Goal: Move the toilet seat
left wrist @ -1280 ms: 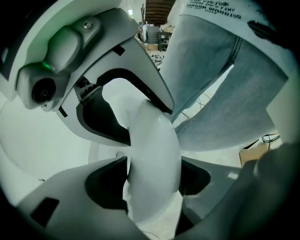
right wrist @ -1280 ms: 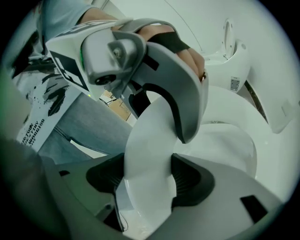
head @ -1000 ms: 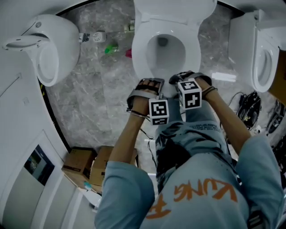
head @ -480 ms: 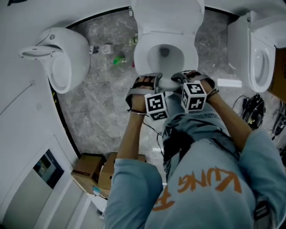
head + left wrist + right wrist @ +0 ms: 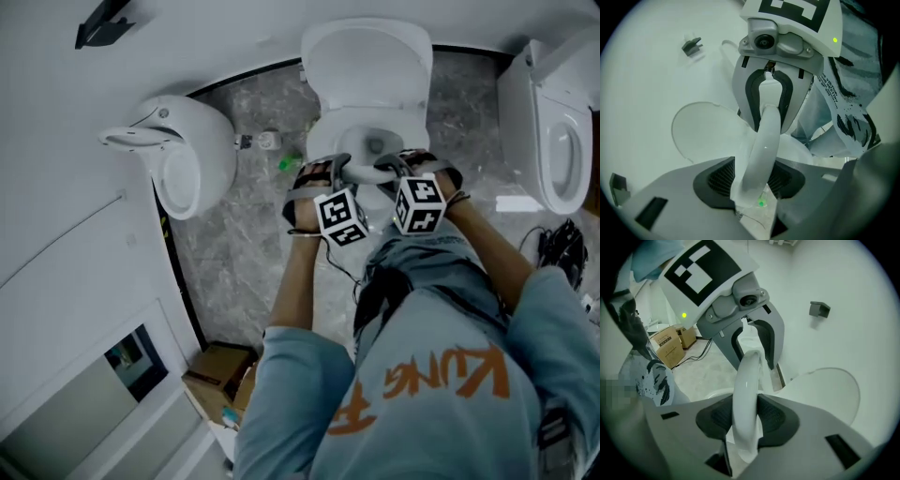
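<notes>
The white toilet (image 5: 330, 131) stands at the top centre of the head view, its lid (image 5: 368, 61) raised against the wall. The front of the toilet seat (image 5: 361, 172) is lifted off the bowl, held between both grippers. My left gripper (image 5: 330, 174) is shut on the seat rim (image 5: 761, 150) from the left, and my right gripper (image 5: 397, 171) grips the same rim (image 5: 746, 394) from the right. Both pairs of jaws have just been closing, with the rim between their dark pads. Each gripper view shows the other gripper facing it across the rim: left gripper (image 5: 754, 183), right gripper (image 5: 743, 420).
A wall-hung white fixture (image 5: 187, 155) is at the left and another toilet (image 5: 555, 141) at the right. Small bottles (image 5: 289, 161) lie on the marble floor beside the bowl. Cardboard boxes (image 5: 220, 375) sit at lower left, cables (image 5: 562, 246) at right.
Both grippers have risen and moved toward the raised lid, bringing the front of the seat up off the bowl. The view has shifted, with the toilet now lower in the picture.
</notes>
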A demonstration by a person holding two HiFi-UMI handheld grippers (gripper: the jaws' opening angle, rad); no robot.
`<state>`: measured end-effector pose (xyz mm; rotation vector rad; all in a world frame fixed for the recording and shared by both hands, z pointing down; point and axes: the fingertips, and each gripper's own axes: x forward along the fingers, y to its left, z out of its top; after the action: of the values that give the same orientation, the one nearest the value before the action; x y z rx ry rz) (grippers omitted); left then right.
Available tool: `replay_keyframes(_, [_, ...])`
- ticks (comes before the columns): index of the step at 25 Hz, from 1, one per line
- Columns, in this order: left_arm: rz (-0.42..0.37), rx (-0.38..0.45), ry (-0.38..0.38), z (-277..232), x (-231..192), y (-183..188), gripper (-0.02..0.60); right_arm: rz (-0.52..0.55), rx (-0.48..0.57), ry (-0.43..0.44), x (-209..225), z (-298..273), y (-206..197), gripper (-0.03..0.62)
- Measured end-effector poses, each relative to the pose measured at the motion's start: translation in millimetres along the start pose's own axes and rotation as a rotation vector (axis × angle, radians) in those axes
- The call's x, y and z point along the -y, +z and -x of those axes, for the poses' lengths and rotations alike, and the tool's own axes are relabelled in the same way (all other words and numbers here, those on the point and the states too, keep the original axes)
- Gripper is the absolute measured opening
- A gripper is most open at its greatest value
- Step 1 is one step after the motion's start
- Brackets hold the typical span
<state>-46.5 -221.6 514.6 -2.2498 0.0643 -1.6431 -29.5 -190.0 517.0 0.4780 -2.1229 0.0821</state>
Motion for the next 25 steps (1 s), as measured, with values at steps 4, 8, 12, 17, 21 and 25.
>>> replay_keyframes(4, [0.002, -0.038, 0.055, 0, -45, 5, 0.178, -0.023, 0.059, -0.122, 46, 9, 6, 0.108])
replay_keyframes(8, [0.057, -0.04, 0.07, -3, -70, 15, 0.178, -0.025, 0.062, -0.206, 75, 21, 1, 0.097])
replay_keyframes(12, [0.11, -0.046, 0.118, -4, -96, 23, 0.178, -0.03, 0.062, -0.284, 105, 32, 0, 0.096])
replay_keyframes(17, [0.164, -0.055, 0.177, -6, -131, 33, 0.193, -0.033, 0.063, -0.364, 144, 44, 0, 0.114])
replay_keyframes(21, [0.18, -0.056, 0.209, -17, -156, 38, 0.202, -0.015, 0.011, -0.45, 171, 46, -4, 0.105])
replay_keyframes(25, [0.168, -0.059, 0.268, -25, -186, 45, 0.215, -0.015, -0.03, -0.574, 202, 43, -7, 0.131])
